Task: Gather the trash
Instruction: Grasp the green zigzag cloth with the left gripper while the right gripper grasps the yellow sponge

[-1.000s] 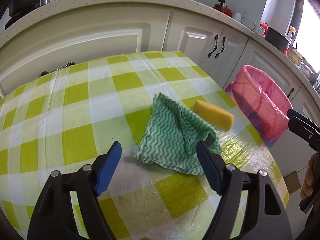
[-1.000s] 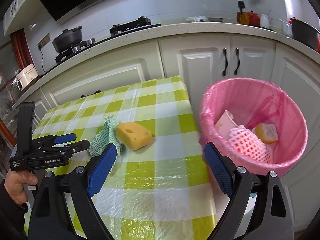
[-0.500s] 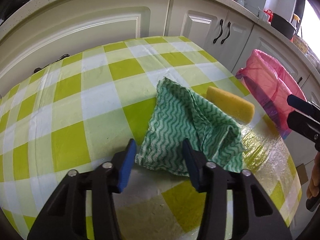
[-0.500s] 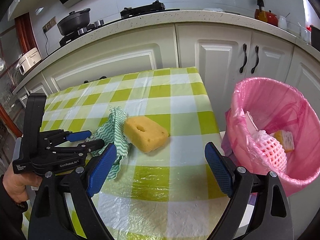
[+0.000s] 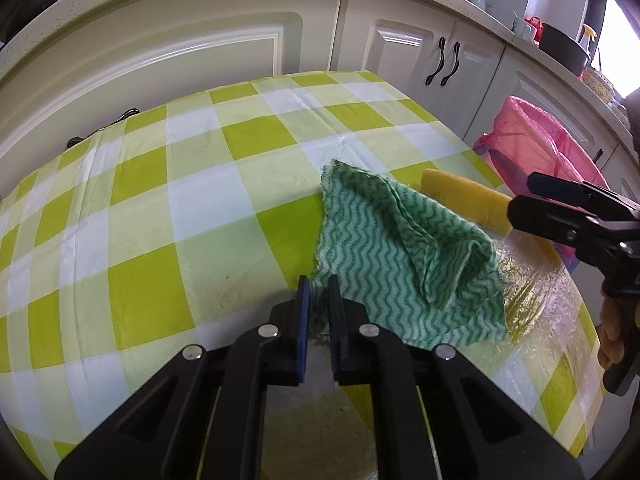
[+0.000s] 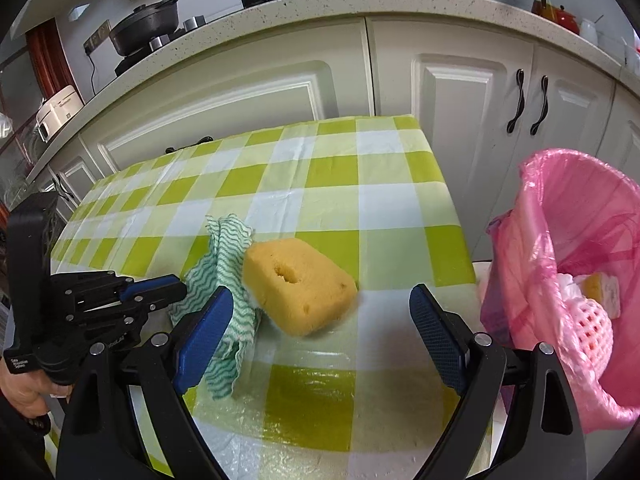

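I see the green cloth at frame centre on the checked counter, touching the yellow sponge. My left hand-held gripper pinches the cloth's near edge; my right hand-held gripper gapes wide before the sponge, pink bin right.

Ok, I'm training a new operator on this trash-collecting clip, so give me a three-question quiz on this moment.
1. True or false: the left gripper is shut on a corner of the green cloth.
2. Which thing lies between the cloth and the pink-lined bin? A) a cup B) the yellow sponge C) a bottle
3. Fill in: the right gripper is ____, with nothing between its fingers.

Key: 1 true; 2 B; 3 open.
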`<move>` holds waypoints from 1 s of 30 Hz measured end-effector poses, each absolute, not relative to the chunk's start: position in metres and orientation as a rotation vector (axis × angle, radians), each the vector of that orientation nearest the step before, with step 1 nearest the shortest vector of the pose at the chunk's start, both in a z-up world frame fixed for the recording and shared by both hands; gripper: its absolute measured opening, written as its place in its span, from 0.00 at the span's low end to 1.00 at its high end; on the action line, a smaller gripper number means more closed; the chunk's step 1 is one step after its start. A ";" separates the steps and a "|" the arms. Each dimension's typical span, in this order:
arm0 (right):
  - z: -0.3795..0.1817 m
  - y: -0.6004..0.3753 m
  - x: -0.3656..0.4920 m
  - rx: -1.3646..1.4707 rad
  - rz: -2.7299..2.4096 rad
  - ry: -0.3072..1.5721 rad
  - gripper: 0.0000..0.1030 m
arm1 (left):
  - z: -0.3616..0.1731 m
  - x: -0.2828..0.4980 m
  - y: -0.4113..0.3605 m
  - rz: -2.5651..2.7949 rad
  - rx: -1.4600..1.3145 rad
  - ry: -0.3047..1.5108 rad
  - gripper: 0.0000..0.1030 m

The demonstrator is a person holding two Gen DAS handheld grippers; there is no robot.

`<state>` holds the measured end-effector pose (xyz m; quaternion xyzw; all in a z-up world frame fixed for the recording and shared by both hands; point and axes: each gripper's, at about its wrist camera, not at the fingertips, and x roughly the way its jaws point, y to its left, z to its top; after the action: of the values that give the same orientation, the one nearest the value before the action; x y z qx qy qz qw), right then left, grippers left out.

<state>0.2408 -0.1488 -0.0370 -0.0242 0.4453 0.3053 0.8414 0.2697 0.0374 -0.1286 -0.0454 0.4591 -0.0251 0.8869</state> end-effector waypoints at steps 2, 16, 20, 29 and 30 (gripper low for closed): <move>-0.040 -0.143 0.245 -0.061 0.661 0.953 0.82 | -0.129 0.270 0.039 -0.057 -0.105 0.954 0.08; -0.059 -0.131 0.255 -0.064 0.717 1.024 0.50 | -0.125 0.264 0.027 -0.117 -0.079 0.950 0.37; -0.059 -0.131 0.254 -0.076 0.716 1.026 0.47 | -0.128 0.265 0.020 -0.101 -0.024 0.954 0.20; -0.056 -0.135 0.252 -0.069 0.698 1.012 0.45 | -0.121 0.260 0.027 -0.175 -0.086 0.948 0.00; -0.055 -0.136 0.252 -0.064 0.696 1.010 0.45 | -0.119 0.259 0.029 -0.174 -0.094 0.941 0.00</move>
<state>0.2525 -0.1364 -0.0552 -0.0301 0.4740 0.3267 0.8171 0.2587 0.0294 -0.1185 -0.0450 0.4526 -0.0838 0.8866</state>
